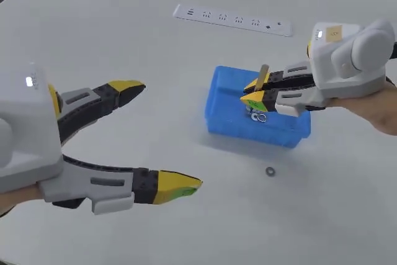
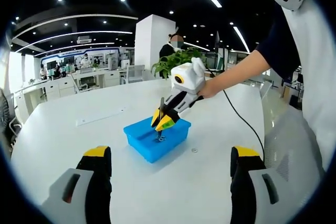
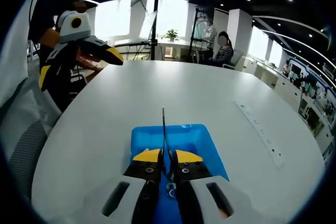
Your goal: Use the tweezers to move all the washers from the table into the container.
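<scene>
Holding tweezers [image 1: 263,74] over bin [image 1: 218,100]
Left gripper [image 1: 167,134]: fingers wide apart, empty, above table [image 1: 124,35]. One washer [image 1: 270,171] lies on table just in front of bin. Right gripper [image 1: 251,95]: fingers clamped on tweezers, tweezer tips lowered into bin, at washers [image 1: 259,116] lying inside.

Grippers: two, left gripper [image 1: 167,134] and right gripper [image 1: 254,93]
Tweezers [image 3: 164,124]: one
Container [image 1: 224,94]: one
Loose washer [image 1: 270,171]: one
Washers in container [image 1: 259,116]: count unclear
Power strip [image 1: 232,20]: one

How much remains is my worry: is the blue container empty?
Not empty: washers show inside the blue container; one washer lies outside on the table.
</scene>
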